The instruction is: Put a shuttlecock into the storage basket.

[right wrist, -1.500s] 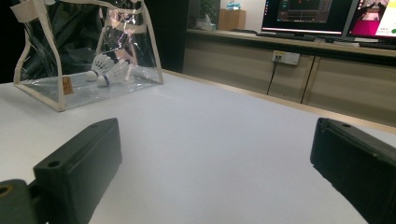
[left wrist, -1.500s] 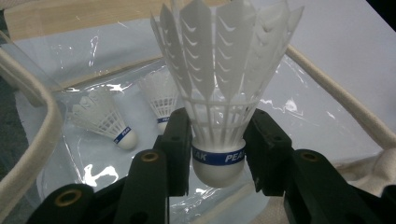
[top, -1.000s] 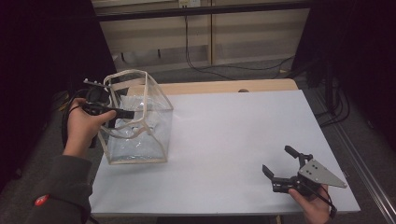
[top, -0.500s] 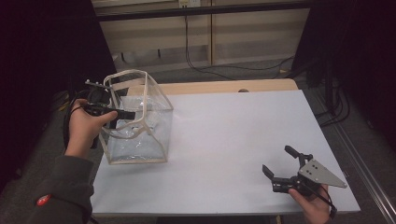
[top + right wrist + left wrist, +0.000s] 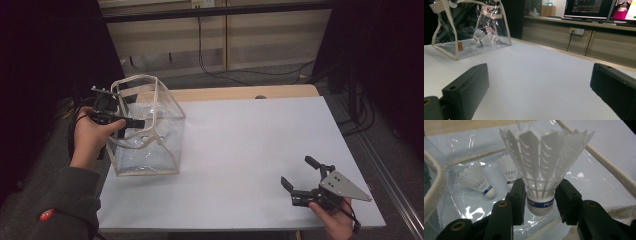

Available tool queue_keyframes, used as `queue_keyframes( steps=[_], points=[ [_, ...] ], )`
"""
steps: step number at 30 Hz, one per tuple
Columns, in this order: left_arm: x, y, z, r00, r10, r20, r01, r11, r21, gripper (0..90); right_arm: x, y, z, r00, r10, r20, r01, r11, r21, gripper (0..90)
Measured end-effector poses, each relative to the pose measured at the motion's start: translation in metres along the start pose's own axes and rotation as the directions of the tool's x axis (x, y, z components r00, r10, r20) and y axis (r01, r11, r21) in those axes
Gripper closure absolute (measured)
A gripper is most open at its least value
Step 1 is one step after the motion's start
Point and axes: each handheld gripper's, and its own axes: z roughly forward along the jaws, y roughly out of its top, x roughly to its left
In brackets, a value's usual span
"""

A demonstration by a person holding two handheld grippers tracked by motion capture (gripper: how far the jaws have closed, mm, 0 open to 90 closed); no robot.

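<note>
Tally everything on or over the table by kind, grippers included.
White feathered shuttlecocks: 3, one between the left gripper's jaws, two lying in the bag
Clear plastic bag with cream trim: 1
Black two-jaw grippers: 2, left gripper, right gripper
Total: 6

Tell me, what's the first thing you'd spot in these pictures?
A big white feathered shuttlecock, gripped at its base between the black jaws of the left gripper over the open top of a clear plastic bag. The bag stands at the left edge of the white table, and two more shuttlecocks lie on its bottom. The right gripper rests open near the table's front right corner.
</note>
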Motion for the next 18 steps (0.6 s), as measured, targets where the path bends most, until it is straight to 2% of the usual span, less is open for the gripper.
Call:
queue_keyframes(
  steps=[11,18],
  points=[
    [-0.001,0.001,-0.006,1.0000,-0.008,0.004,0.008,1.0000,0.001,55.5,0.000,0.000,0.000,1.0000,0.000,0.000,0.000,1.000,0.002,2.1],
    [-0.002,0.002,-0.013,0.9998,-0.017,-0.006,0.017,0.9998,-0.011,46.1,0.000,0.000,0.000,1.0000,0.000,0.001,0.000,1.000,0.000,2.1]
  ],
)
